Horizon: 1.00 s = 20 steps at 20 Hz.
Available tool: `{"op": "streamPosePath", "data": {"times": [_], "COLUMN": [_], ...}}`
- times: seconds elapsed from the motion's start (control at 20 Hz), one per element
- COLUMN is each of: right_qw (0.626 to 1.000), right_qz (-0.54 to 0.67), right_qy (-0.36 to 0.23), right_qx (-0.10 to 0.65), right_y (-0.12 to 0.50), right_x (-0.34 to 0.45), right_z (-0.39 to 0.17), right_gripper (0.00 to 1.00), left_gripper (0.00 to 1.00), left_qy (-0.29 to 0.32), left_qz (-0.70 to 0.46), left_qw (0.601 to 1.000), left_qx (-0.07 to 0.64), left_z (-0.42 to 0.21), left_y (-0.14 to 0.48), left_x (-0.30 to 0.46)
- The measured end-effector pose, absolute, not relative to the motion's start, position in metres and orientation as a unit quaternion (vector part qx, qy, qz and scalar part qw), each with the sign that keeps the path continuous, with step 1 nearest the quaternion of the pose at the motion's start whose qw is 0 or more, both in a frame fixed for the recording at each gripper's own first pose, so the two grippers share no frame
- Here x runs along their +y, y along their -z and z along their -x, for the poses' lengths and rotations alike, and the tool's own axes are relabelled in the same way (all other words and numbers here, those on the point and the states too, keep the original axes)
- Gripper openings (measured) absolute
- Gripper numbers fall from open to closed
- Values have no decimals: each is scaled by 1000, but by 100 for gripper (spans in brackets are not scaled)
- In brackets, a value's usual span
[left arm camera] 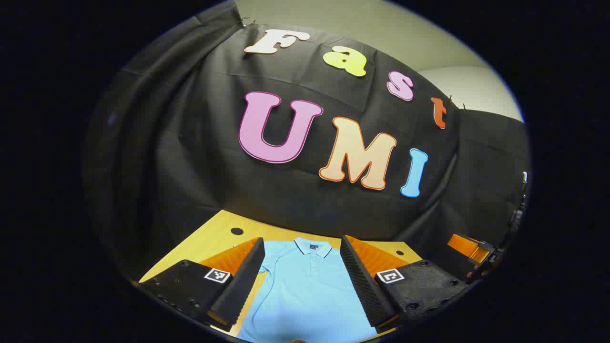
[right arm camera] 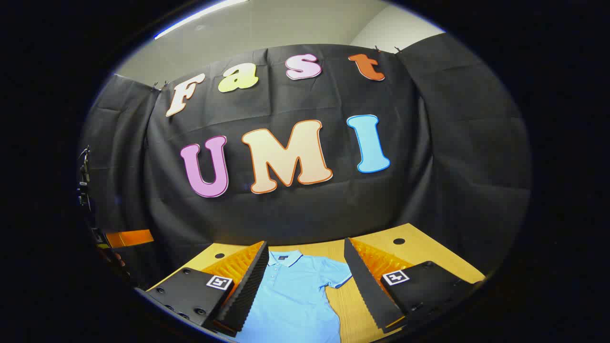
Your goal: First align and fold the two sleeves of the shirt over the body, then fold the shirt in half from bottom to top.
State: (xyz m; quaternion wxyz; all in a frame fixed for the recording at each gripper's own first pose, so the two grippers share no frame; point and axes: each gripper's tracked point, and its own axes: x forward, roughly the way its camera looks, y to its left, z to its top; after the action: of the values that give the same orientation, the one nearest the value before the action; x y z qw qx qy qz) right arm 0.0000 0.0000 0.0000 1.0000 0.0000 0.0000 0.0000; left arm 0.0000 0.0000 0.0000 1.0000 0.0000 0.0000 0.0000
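While both grippers hung above the table (right arm camera: 419,247), no fold had been made yet, so the job looked to be at its very start. The blue shirt (left arm camera: 310,290) lay flat at the bottom middle of the left gripper view, and low and left of middle in the right gripper view. Its collar (left arm camera: 312,247) pointed up the frame toward the black wall, and its long side ran from the bottom edge up to that collar. One short sleeve (right arm camera: 336,275) stuck out to the right. The left gripper (left arm camera: 305,281) had its fingers spread wide, holding nothing. The right gripper (right arm camera: 307,283) was spread and holding nothing too. Next, I think, one had to drop down and pinch a sleeve.
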Motion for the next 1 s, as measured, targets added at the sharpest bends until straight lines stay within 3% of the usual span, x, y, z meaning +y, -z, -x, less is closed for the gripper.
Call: {"op": "streamPosePath", "data": {"times": [0.05, 0.1, 0.25, 0.7, 0.85, 1.0], "right_qw": [1000, 1000, 1000, 1000, 999, 997], "right_qz": [0, -2, 4, 17, 24, 45], "right_qy": [-4, -10, -10, -9, 0, 9], "right_qx": [7, 9, 6, 18, 35, 64], "right_y": [3, 3, 2, 13, 25, 42], "right_x": [2, 4, 6, 4, -8, -26], "right_z": [0, 0, 1, 3, -9, -30], "right_gripper": [94, 98, 94, 98, 94, 98], "left_gripper": [93, 95, 95, 95, 95, 96], "left_qy": [-1, -1, -3, -9, -9, -13], "left_qz": [4, 7, 8, 21, 17, -2], "left_qw": [1000, 1000, 1000, 1000, 1000, 999], "left_qx": [2, 3, 9, 17, 23, 35], "left_z": [1, 1, 1, 6, 9, 13], "left_y": [0, 2, 6, 13, 16, 23], "left_x": [1, 1, 2, 4, 3, 5]}}
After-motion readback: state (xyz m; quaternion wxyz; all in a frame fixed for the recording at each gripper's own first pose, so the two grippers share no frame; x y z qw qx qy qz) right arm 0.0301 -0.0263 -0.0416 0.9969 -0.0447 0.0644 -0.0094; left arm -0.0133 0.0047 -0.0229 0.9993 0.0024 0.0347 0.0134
